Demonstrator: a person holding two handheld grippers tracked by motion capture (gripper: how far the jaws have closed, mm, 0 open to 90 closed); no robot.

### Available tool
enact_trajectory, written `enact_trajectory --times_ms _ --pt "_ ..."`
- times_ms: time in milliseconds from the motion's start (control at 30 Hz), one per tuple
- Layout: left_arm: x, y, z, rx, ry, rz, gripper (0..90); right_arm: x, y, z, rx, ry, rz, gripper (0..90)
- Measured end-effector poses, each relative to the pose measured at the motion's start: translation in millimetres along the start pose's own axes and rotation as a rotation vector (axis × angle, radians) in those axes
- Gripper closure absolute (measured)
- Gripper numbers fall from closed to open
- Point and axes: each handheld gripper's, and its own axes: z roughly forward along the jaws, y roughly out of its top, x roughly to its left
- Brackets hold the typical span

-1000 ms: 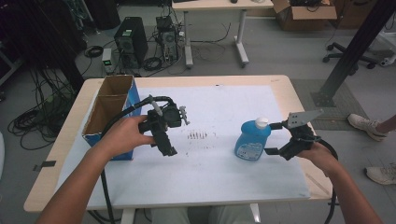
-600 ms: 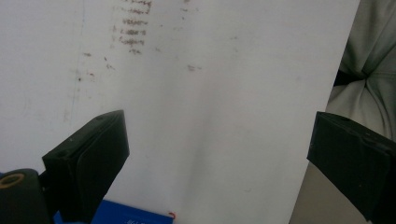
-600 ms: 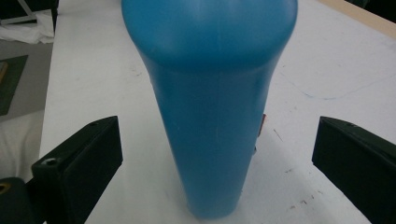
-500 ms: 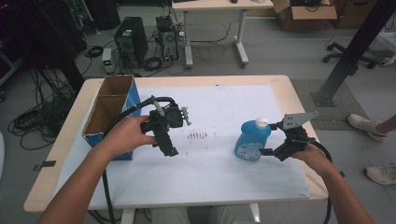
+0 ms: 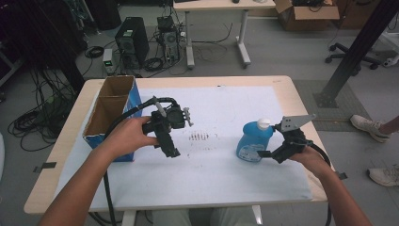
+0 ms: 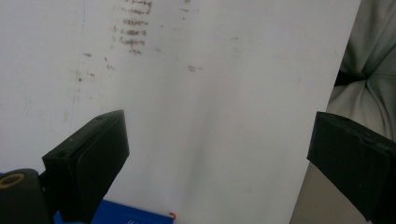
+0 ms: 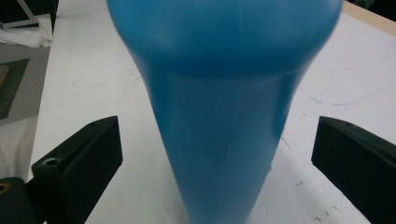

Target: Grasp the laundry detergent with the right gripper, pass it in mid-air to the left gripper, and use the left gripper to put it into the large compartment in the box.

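Right gripper spread wide, blue detergent bottle upright on white sheet between jaws, untouched. Best: centre on narrow waist, squeeze level. Left gripper gaping, empty, near cardboard box.

We see the bottle standing on the table's right side. The box sits at its left edge, well apart.

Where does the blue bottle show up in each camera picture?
High view: blue bottle stands right of centre on the white table cover.
Right gripper view: centre, between open jaws.
Left gripper view: not in it.
Shared landmark: the white table cover.
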Motion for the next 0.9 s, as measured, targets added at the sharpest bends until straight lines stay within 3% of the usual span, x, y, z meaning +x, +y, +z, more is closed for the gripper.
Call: enact_trajectory --times_ms 300,900 --pt "-0.4 -0.4 0.3 -0.004 0.004 -0.006 5.7 1.1 0.8 10.6 -0.03 0.002 -0.002 2.5" --pt "0.0 -0.4 0.9 -0.002 0.004 -0.006 5.7 -0.4 -2.4 11.8 -0.046 0.008 0.004 11.5"
